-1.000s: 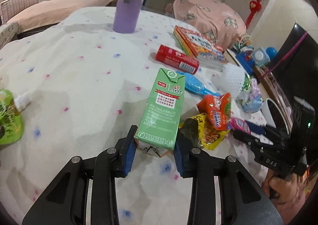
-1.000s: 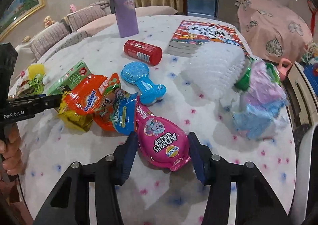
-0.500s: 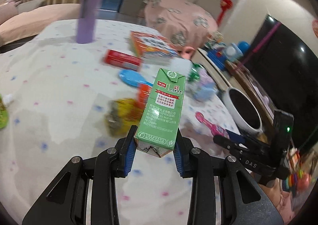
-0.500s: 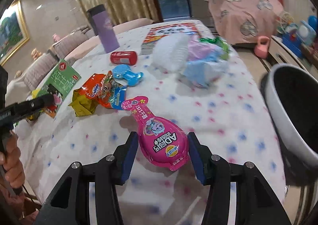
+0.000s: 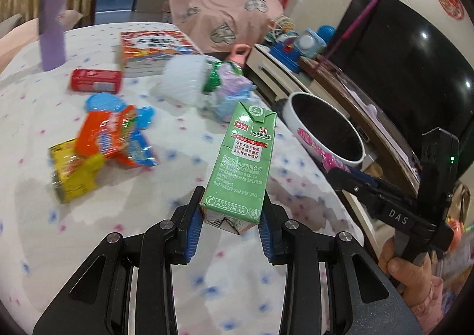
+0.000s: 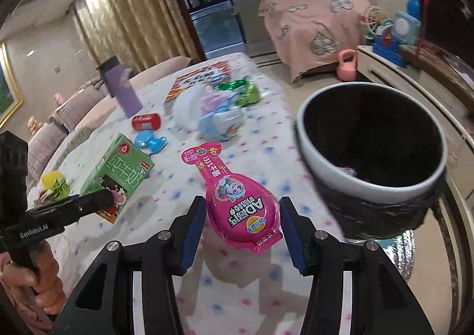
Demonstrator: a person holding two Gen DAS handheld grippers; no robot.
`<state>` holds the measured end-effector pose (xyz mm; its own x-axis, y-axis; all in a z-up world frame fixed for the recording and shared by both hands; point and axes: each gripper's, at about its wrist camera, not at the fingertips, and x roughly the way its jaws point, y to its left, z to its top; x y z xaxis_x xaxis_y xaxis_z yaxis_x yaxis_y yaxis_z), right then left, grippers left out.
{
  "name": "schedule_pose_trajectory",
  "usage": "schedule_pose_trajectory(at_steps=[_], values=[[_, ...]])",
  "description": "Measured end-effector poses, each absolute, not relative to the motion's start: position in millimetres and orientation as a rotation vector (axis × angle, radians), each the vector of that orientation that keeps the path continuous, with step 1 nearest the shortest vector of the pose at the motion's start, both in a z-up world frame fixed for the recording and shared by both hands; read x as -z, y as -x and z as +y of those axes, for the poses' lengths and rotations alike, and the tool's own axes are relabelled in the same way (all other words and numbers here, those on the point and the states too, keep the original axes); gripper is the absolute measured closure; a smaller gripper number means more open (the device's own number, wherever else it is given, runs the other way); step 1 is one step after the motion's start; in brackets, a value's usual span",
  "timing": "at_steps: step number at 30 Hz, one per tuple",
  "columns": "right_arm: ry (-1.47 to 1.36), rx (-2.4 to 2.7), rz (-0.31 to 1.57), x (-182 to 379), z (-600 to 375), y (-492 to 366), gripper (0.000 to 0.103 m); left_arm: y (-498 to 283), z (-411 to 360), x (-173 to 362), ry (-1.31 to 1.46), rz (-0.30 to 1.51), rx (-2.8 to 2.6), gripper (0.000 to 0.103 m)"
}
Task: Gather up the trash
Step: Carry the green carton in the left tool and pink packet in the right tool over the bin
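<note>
My left gripper point(image 5: 231, 216) is shut on the base of a green milk carton point(image 5: 246, 157), which is held upright above the spotted tablecloth point(image 5: 133, 216). My right gripper point(image 6: 241, 225) is shut on the wide end of a pink drink pouch point(image 6: 237, 201), carried flat over the table edge. A white-rimmed bin with a black liner point(image 6: 370, 184) stands just right of the pouch, beside the table. In the left wrist view the bin point(image 5: 296, 104) lies beyond the carton to the right. The carton point(image 6: 118, 169) also shows at the left of the right wrist view.
Orange point(image 5: 109, 136) and yellow point(image 5: 74, 172) snack wrappers, a blue toy point(image 5: 103, 101), a red can point(image 5: 96, 81), a book point(image 5: 154, 47), a purple tumbler point(image 5: 51, 24) and a white foam net with plastic bags point(image 5: 186, 80) lie on the table. A low cabinet with a TV point(image 5: 400, 68) stands behind the bin.
Both grippers have lifted off the table and swung right with the carton and the pouch still held. The bin has come into view and grown nearer.
</note>
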<state>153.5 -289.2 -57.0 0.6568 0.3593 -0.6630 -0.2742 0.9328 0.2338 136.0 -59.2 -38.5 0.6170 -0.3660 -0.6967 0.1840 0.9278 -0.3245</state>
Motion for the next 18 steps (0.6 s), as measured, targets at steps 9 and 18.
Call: schedule_pose_trajectory(at_steps=[9,18], values=[[-0.162,-0.291,0.739,48.8,-328.6,-154.1,0.052,-151.8,-103.9,36.3,0.163,0.871,0.384,0.071],[-0.193,-0.227,0.716,42.0,-367.0,-166.4,0.052,-172.3,-149.2,26.9,0.099,0.87,0.44,0.071]])
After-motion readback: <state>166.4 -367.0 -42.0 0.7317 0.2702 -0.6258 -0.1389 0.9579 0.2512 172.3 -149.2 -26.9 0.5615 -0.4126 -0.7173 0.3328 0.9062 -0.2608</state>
